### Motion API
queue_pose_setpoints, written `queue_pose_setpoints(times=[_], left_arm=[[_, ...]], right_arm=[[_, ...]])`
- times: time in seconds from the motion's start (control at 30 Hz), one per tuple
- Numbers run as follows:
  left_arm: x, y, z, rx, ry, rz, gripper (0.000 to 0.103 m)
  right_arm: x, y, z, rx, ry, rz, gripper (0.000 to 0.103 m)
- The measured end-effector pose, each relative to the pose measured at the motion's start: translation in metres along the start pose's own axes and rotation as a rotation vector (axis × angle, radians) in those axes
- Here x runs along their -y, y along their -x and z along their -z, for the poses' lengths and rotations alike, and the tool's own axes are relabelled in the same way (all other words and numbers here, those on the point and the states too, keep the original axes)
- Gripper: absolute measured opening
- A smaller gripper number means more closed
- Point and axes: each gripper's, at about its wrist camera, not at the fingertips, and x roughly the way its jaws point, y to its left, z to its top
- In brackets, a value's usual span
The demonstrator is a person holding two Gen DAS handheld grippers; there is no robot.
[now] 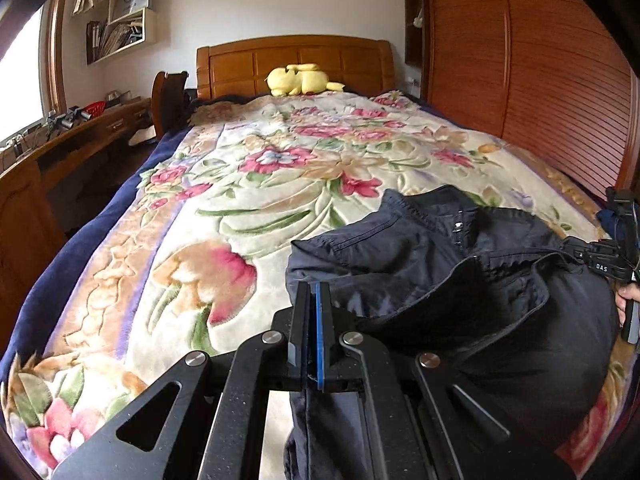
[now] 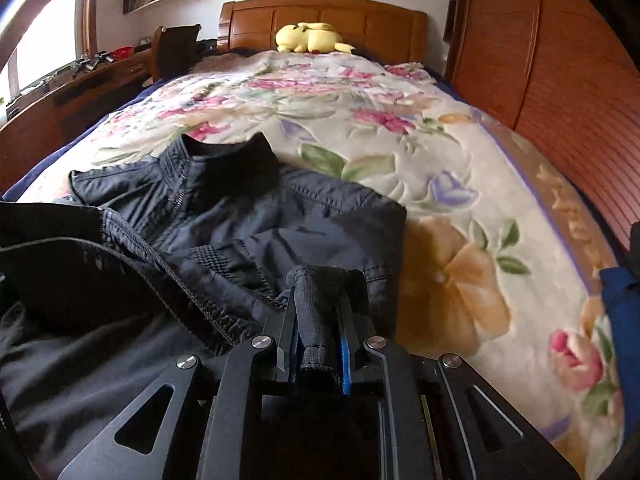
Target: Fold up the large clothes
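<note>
we hold a dark jacket (image 1: 460, 264) over the near end of the bed (image 1: 224, 200), its collar and zip pointing toward the headboard (image 1: 294, 64). our left gripper (image 1: 313, 292) is pinched tight on a thin edge of the jacket fabric, which hangs below the fingers. our right gripper (image 2: 320, 300) is narrow, clamped on a bunched ribbed cuff of the same jacket (image 2: 240, 208). the floral blanket (image 2: 440, 168) lies beneath, and a yellow plush toy (image 2: 308, 38) rests by the headboard.
</note>
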Motion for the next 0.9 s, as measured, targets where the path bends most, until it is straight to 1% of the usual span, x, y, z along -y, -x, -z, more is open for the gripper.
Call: queue_pose_setpoints(times=[0.2, 0.3, 0.37, 0.4, 0.43, 0.47, 0.5, 0.53, 0.57, 0.6, 0.63, 0.67, 0.7, 0.73, 0.83, 0.9], left_arm=[[-0.003, -0.025, -0.02, -0.024, 0.007, -0.005, 0.002], [-0.001, -0.033, -0.032, -0.035, 0.005, -0.016, 0.002], [0.002, -0.038, -0.04, -0.051, 0.001, -0.019, 0.002], [0.003, -0.04, -0.043, -0.055, 0.001, -0.018, 0.002], [0.003, -0.04, -0.046, -0.053, 0.004, -0.014, 0.002], [0.002, -0.04, -0.047, -0.053, 0.01, -0.003, 0.002], [0.001, -0.04, -0.047, -0.056, 0.016, 0.011, 0.003], [0.001, -0.039, -0.046, -0.06, 0.02, 0.021, 0.003], [0.001, -0.037, -0.044, -0.071, 0.019, 0.032, 0.003], [0.002, -0.035, -0.041, -0.081, 0.007, 0.045, 0.008], [0.003, -0.031, -0.036, -0.084, -0.008, 0.056, 0.014], [0.004, -0.026, -0.03, -0.085, -0.022, 0.062, 0.017], [0.004, -0.021, -0.022, -0.092, -0.037, 0.066, 0.023], [0.004, -0.016, -0.013, -0.103, -0.052, 0.068, 0.025], [0.002, 0.003, 0.015, -0.127, -0.091, 0.07, 0.026], [0.0, 0.016, 0.032, -0.138, -0.098, 0.073, 0.026]], right_arm=[[0.002, -0.016, -0.024, -0.022, 0.028, 0.021, 0.015], [0.002, -0.026, -0.042, -0.009, 0.033, 0.039, 0.015], [0.003, -0.026, -0.05, 0.01, 0.005, 0.041, 0.015], [0.004, -0.026, -0.052, 0.014, -0.015, 0.039, 0.018], [0.004, -0.028, -0.051, 0.007, -0.023, 0.037, 0.022], [0.003, -0.031, -0.05, -0.005, -0.026, 0.048, 0.023], [0.004, -0.034, -0.048, -0.013, -0.032, 0.053, 0.029], [0.006, -0.035, -0.046, -0.02, -0.04, 0.049, 0.037], [0.008, -0.034, -0.044, -0.023, -0.048, 0.042, 0.043], [0.01, -0.03, -0.042, -0.024, -0.054, 0.036, 0.054], [0.014, -0.026, -0.041, -0.022, -0.062, 0.031, 0.064], [0.018, -0.018, -0.038, -0.011, -0.071, 0.028, 0.067], [0.022, -0.01, -0.036, 0.004, -0.075, 0.021, 0.073], [0.025, -0.002, -0.033, 0.01, -0.071, 0.012, 0.074], [0.03, 0.024, -0.018, 0.009, -0.052, -0.019, 0.076], [0.029, 0.039, -0.003, 0.001, -0.021, -0.045, 0.078]])
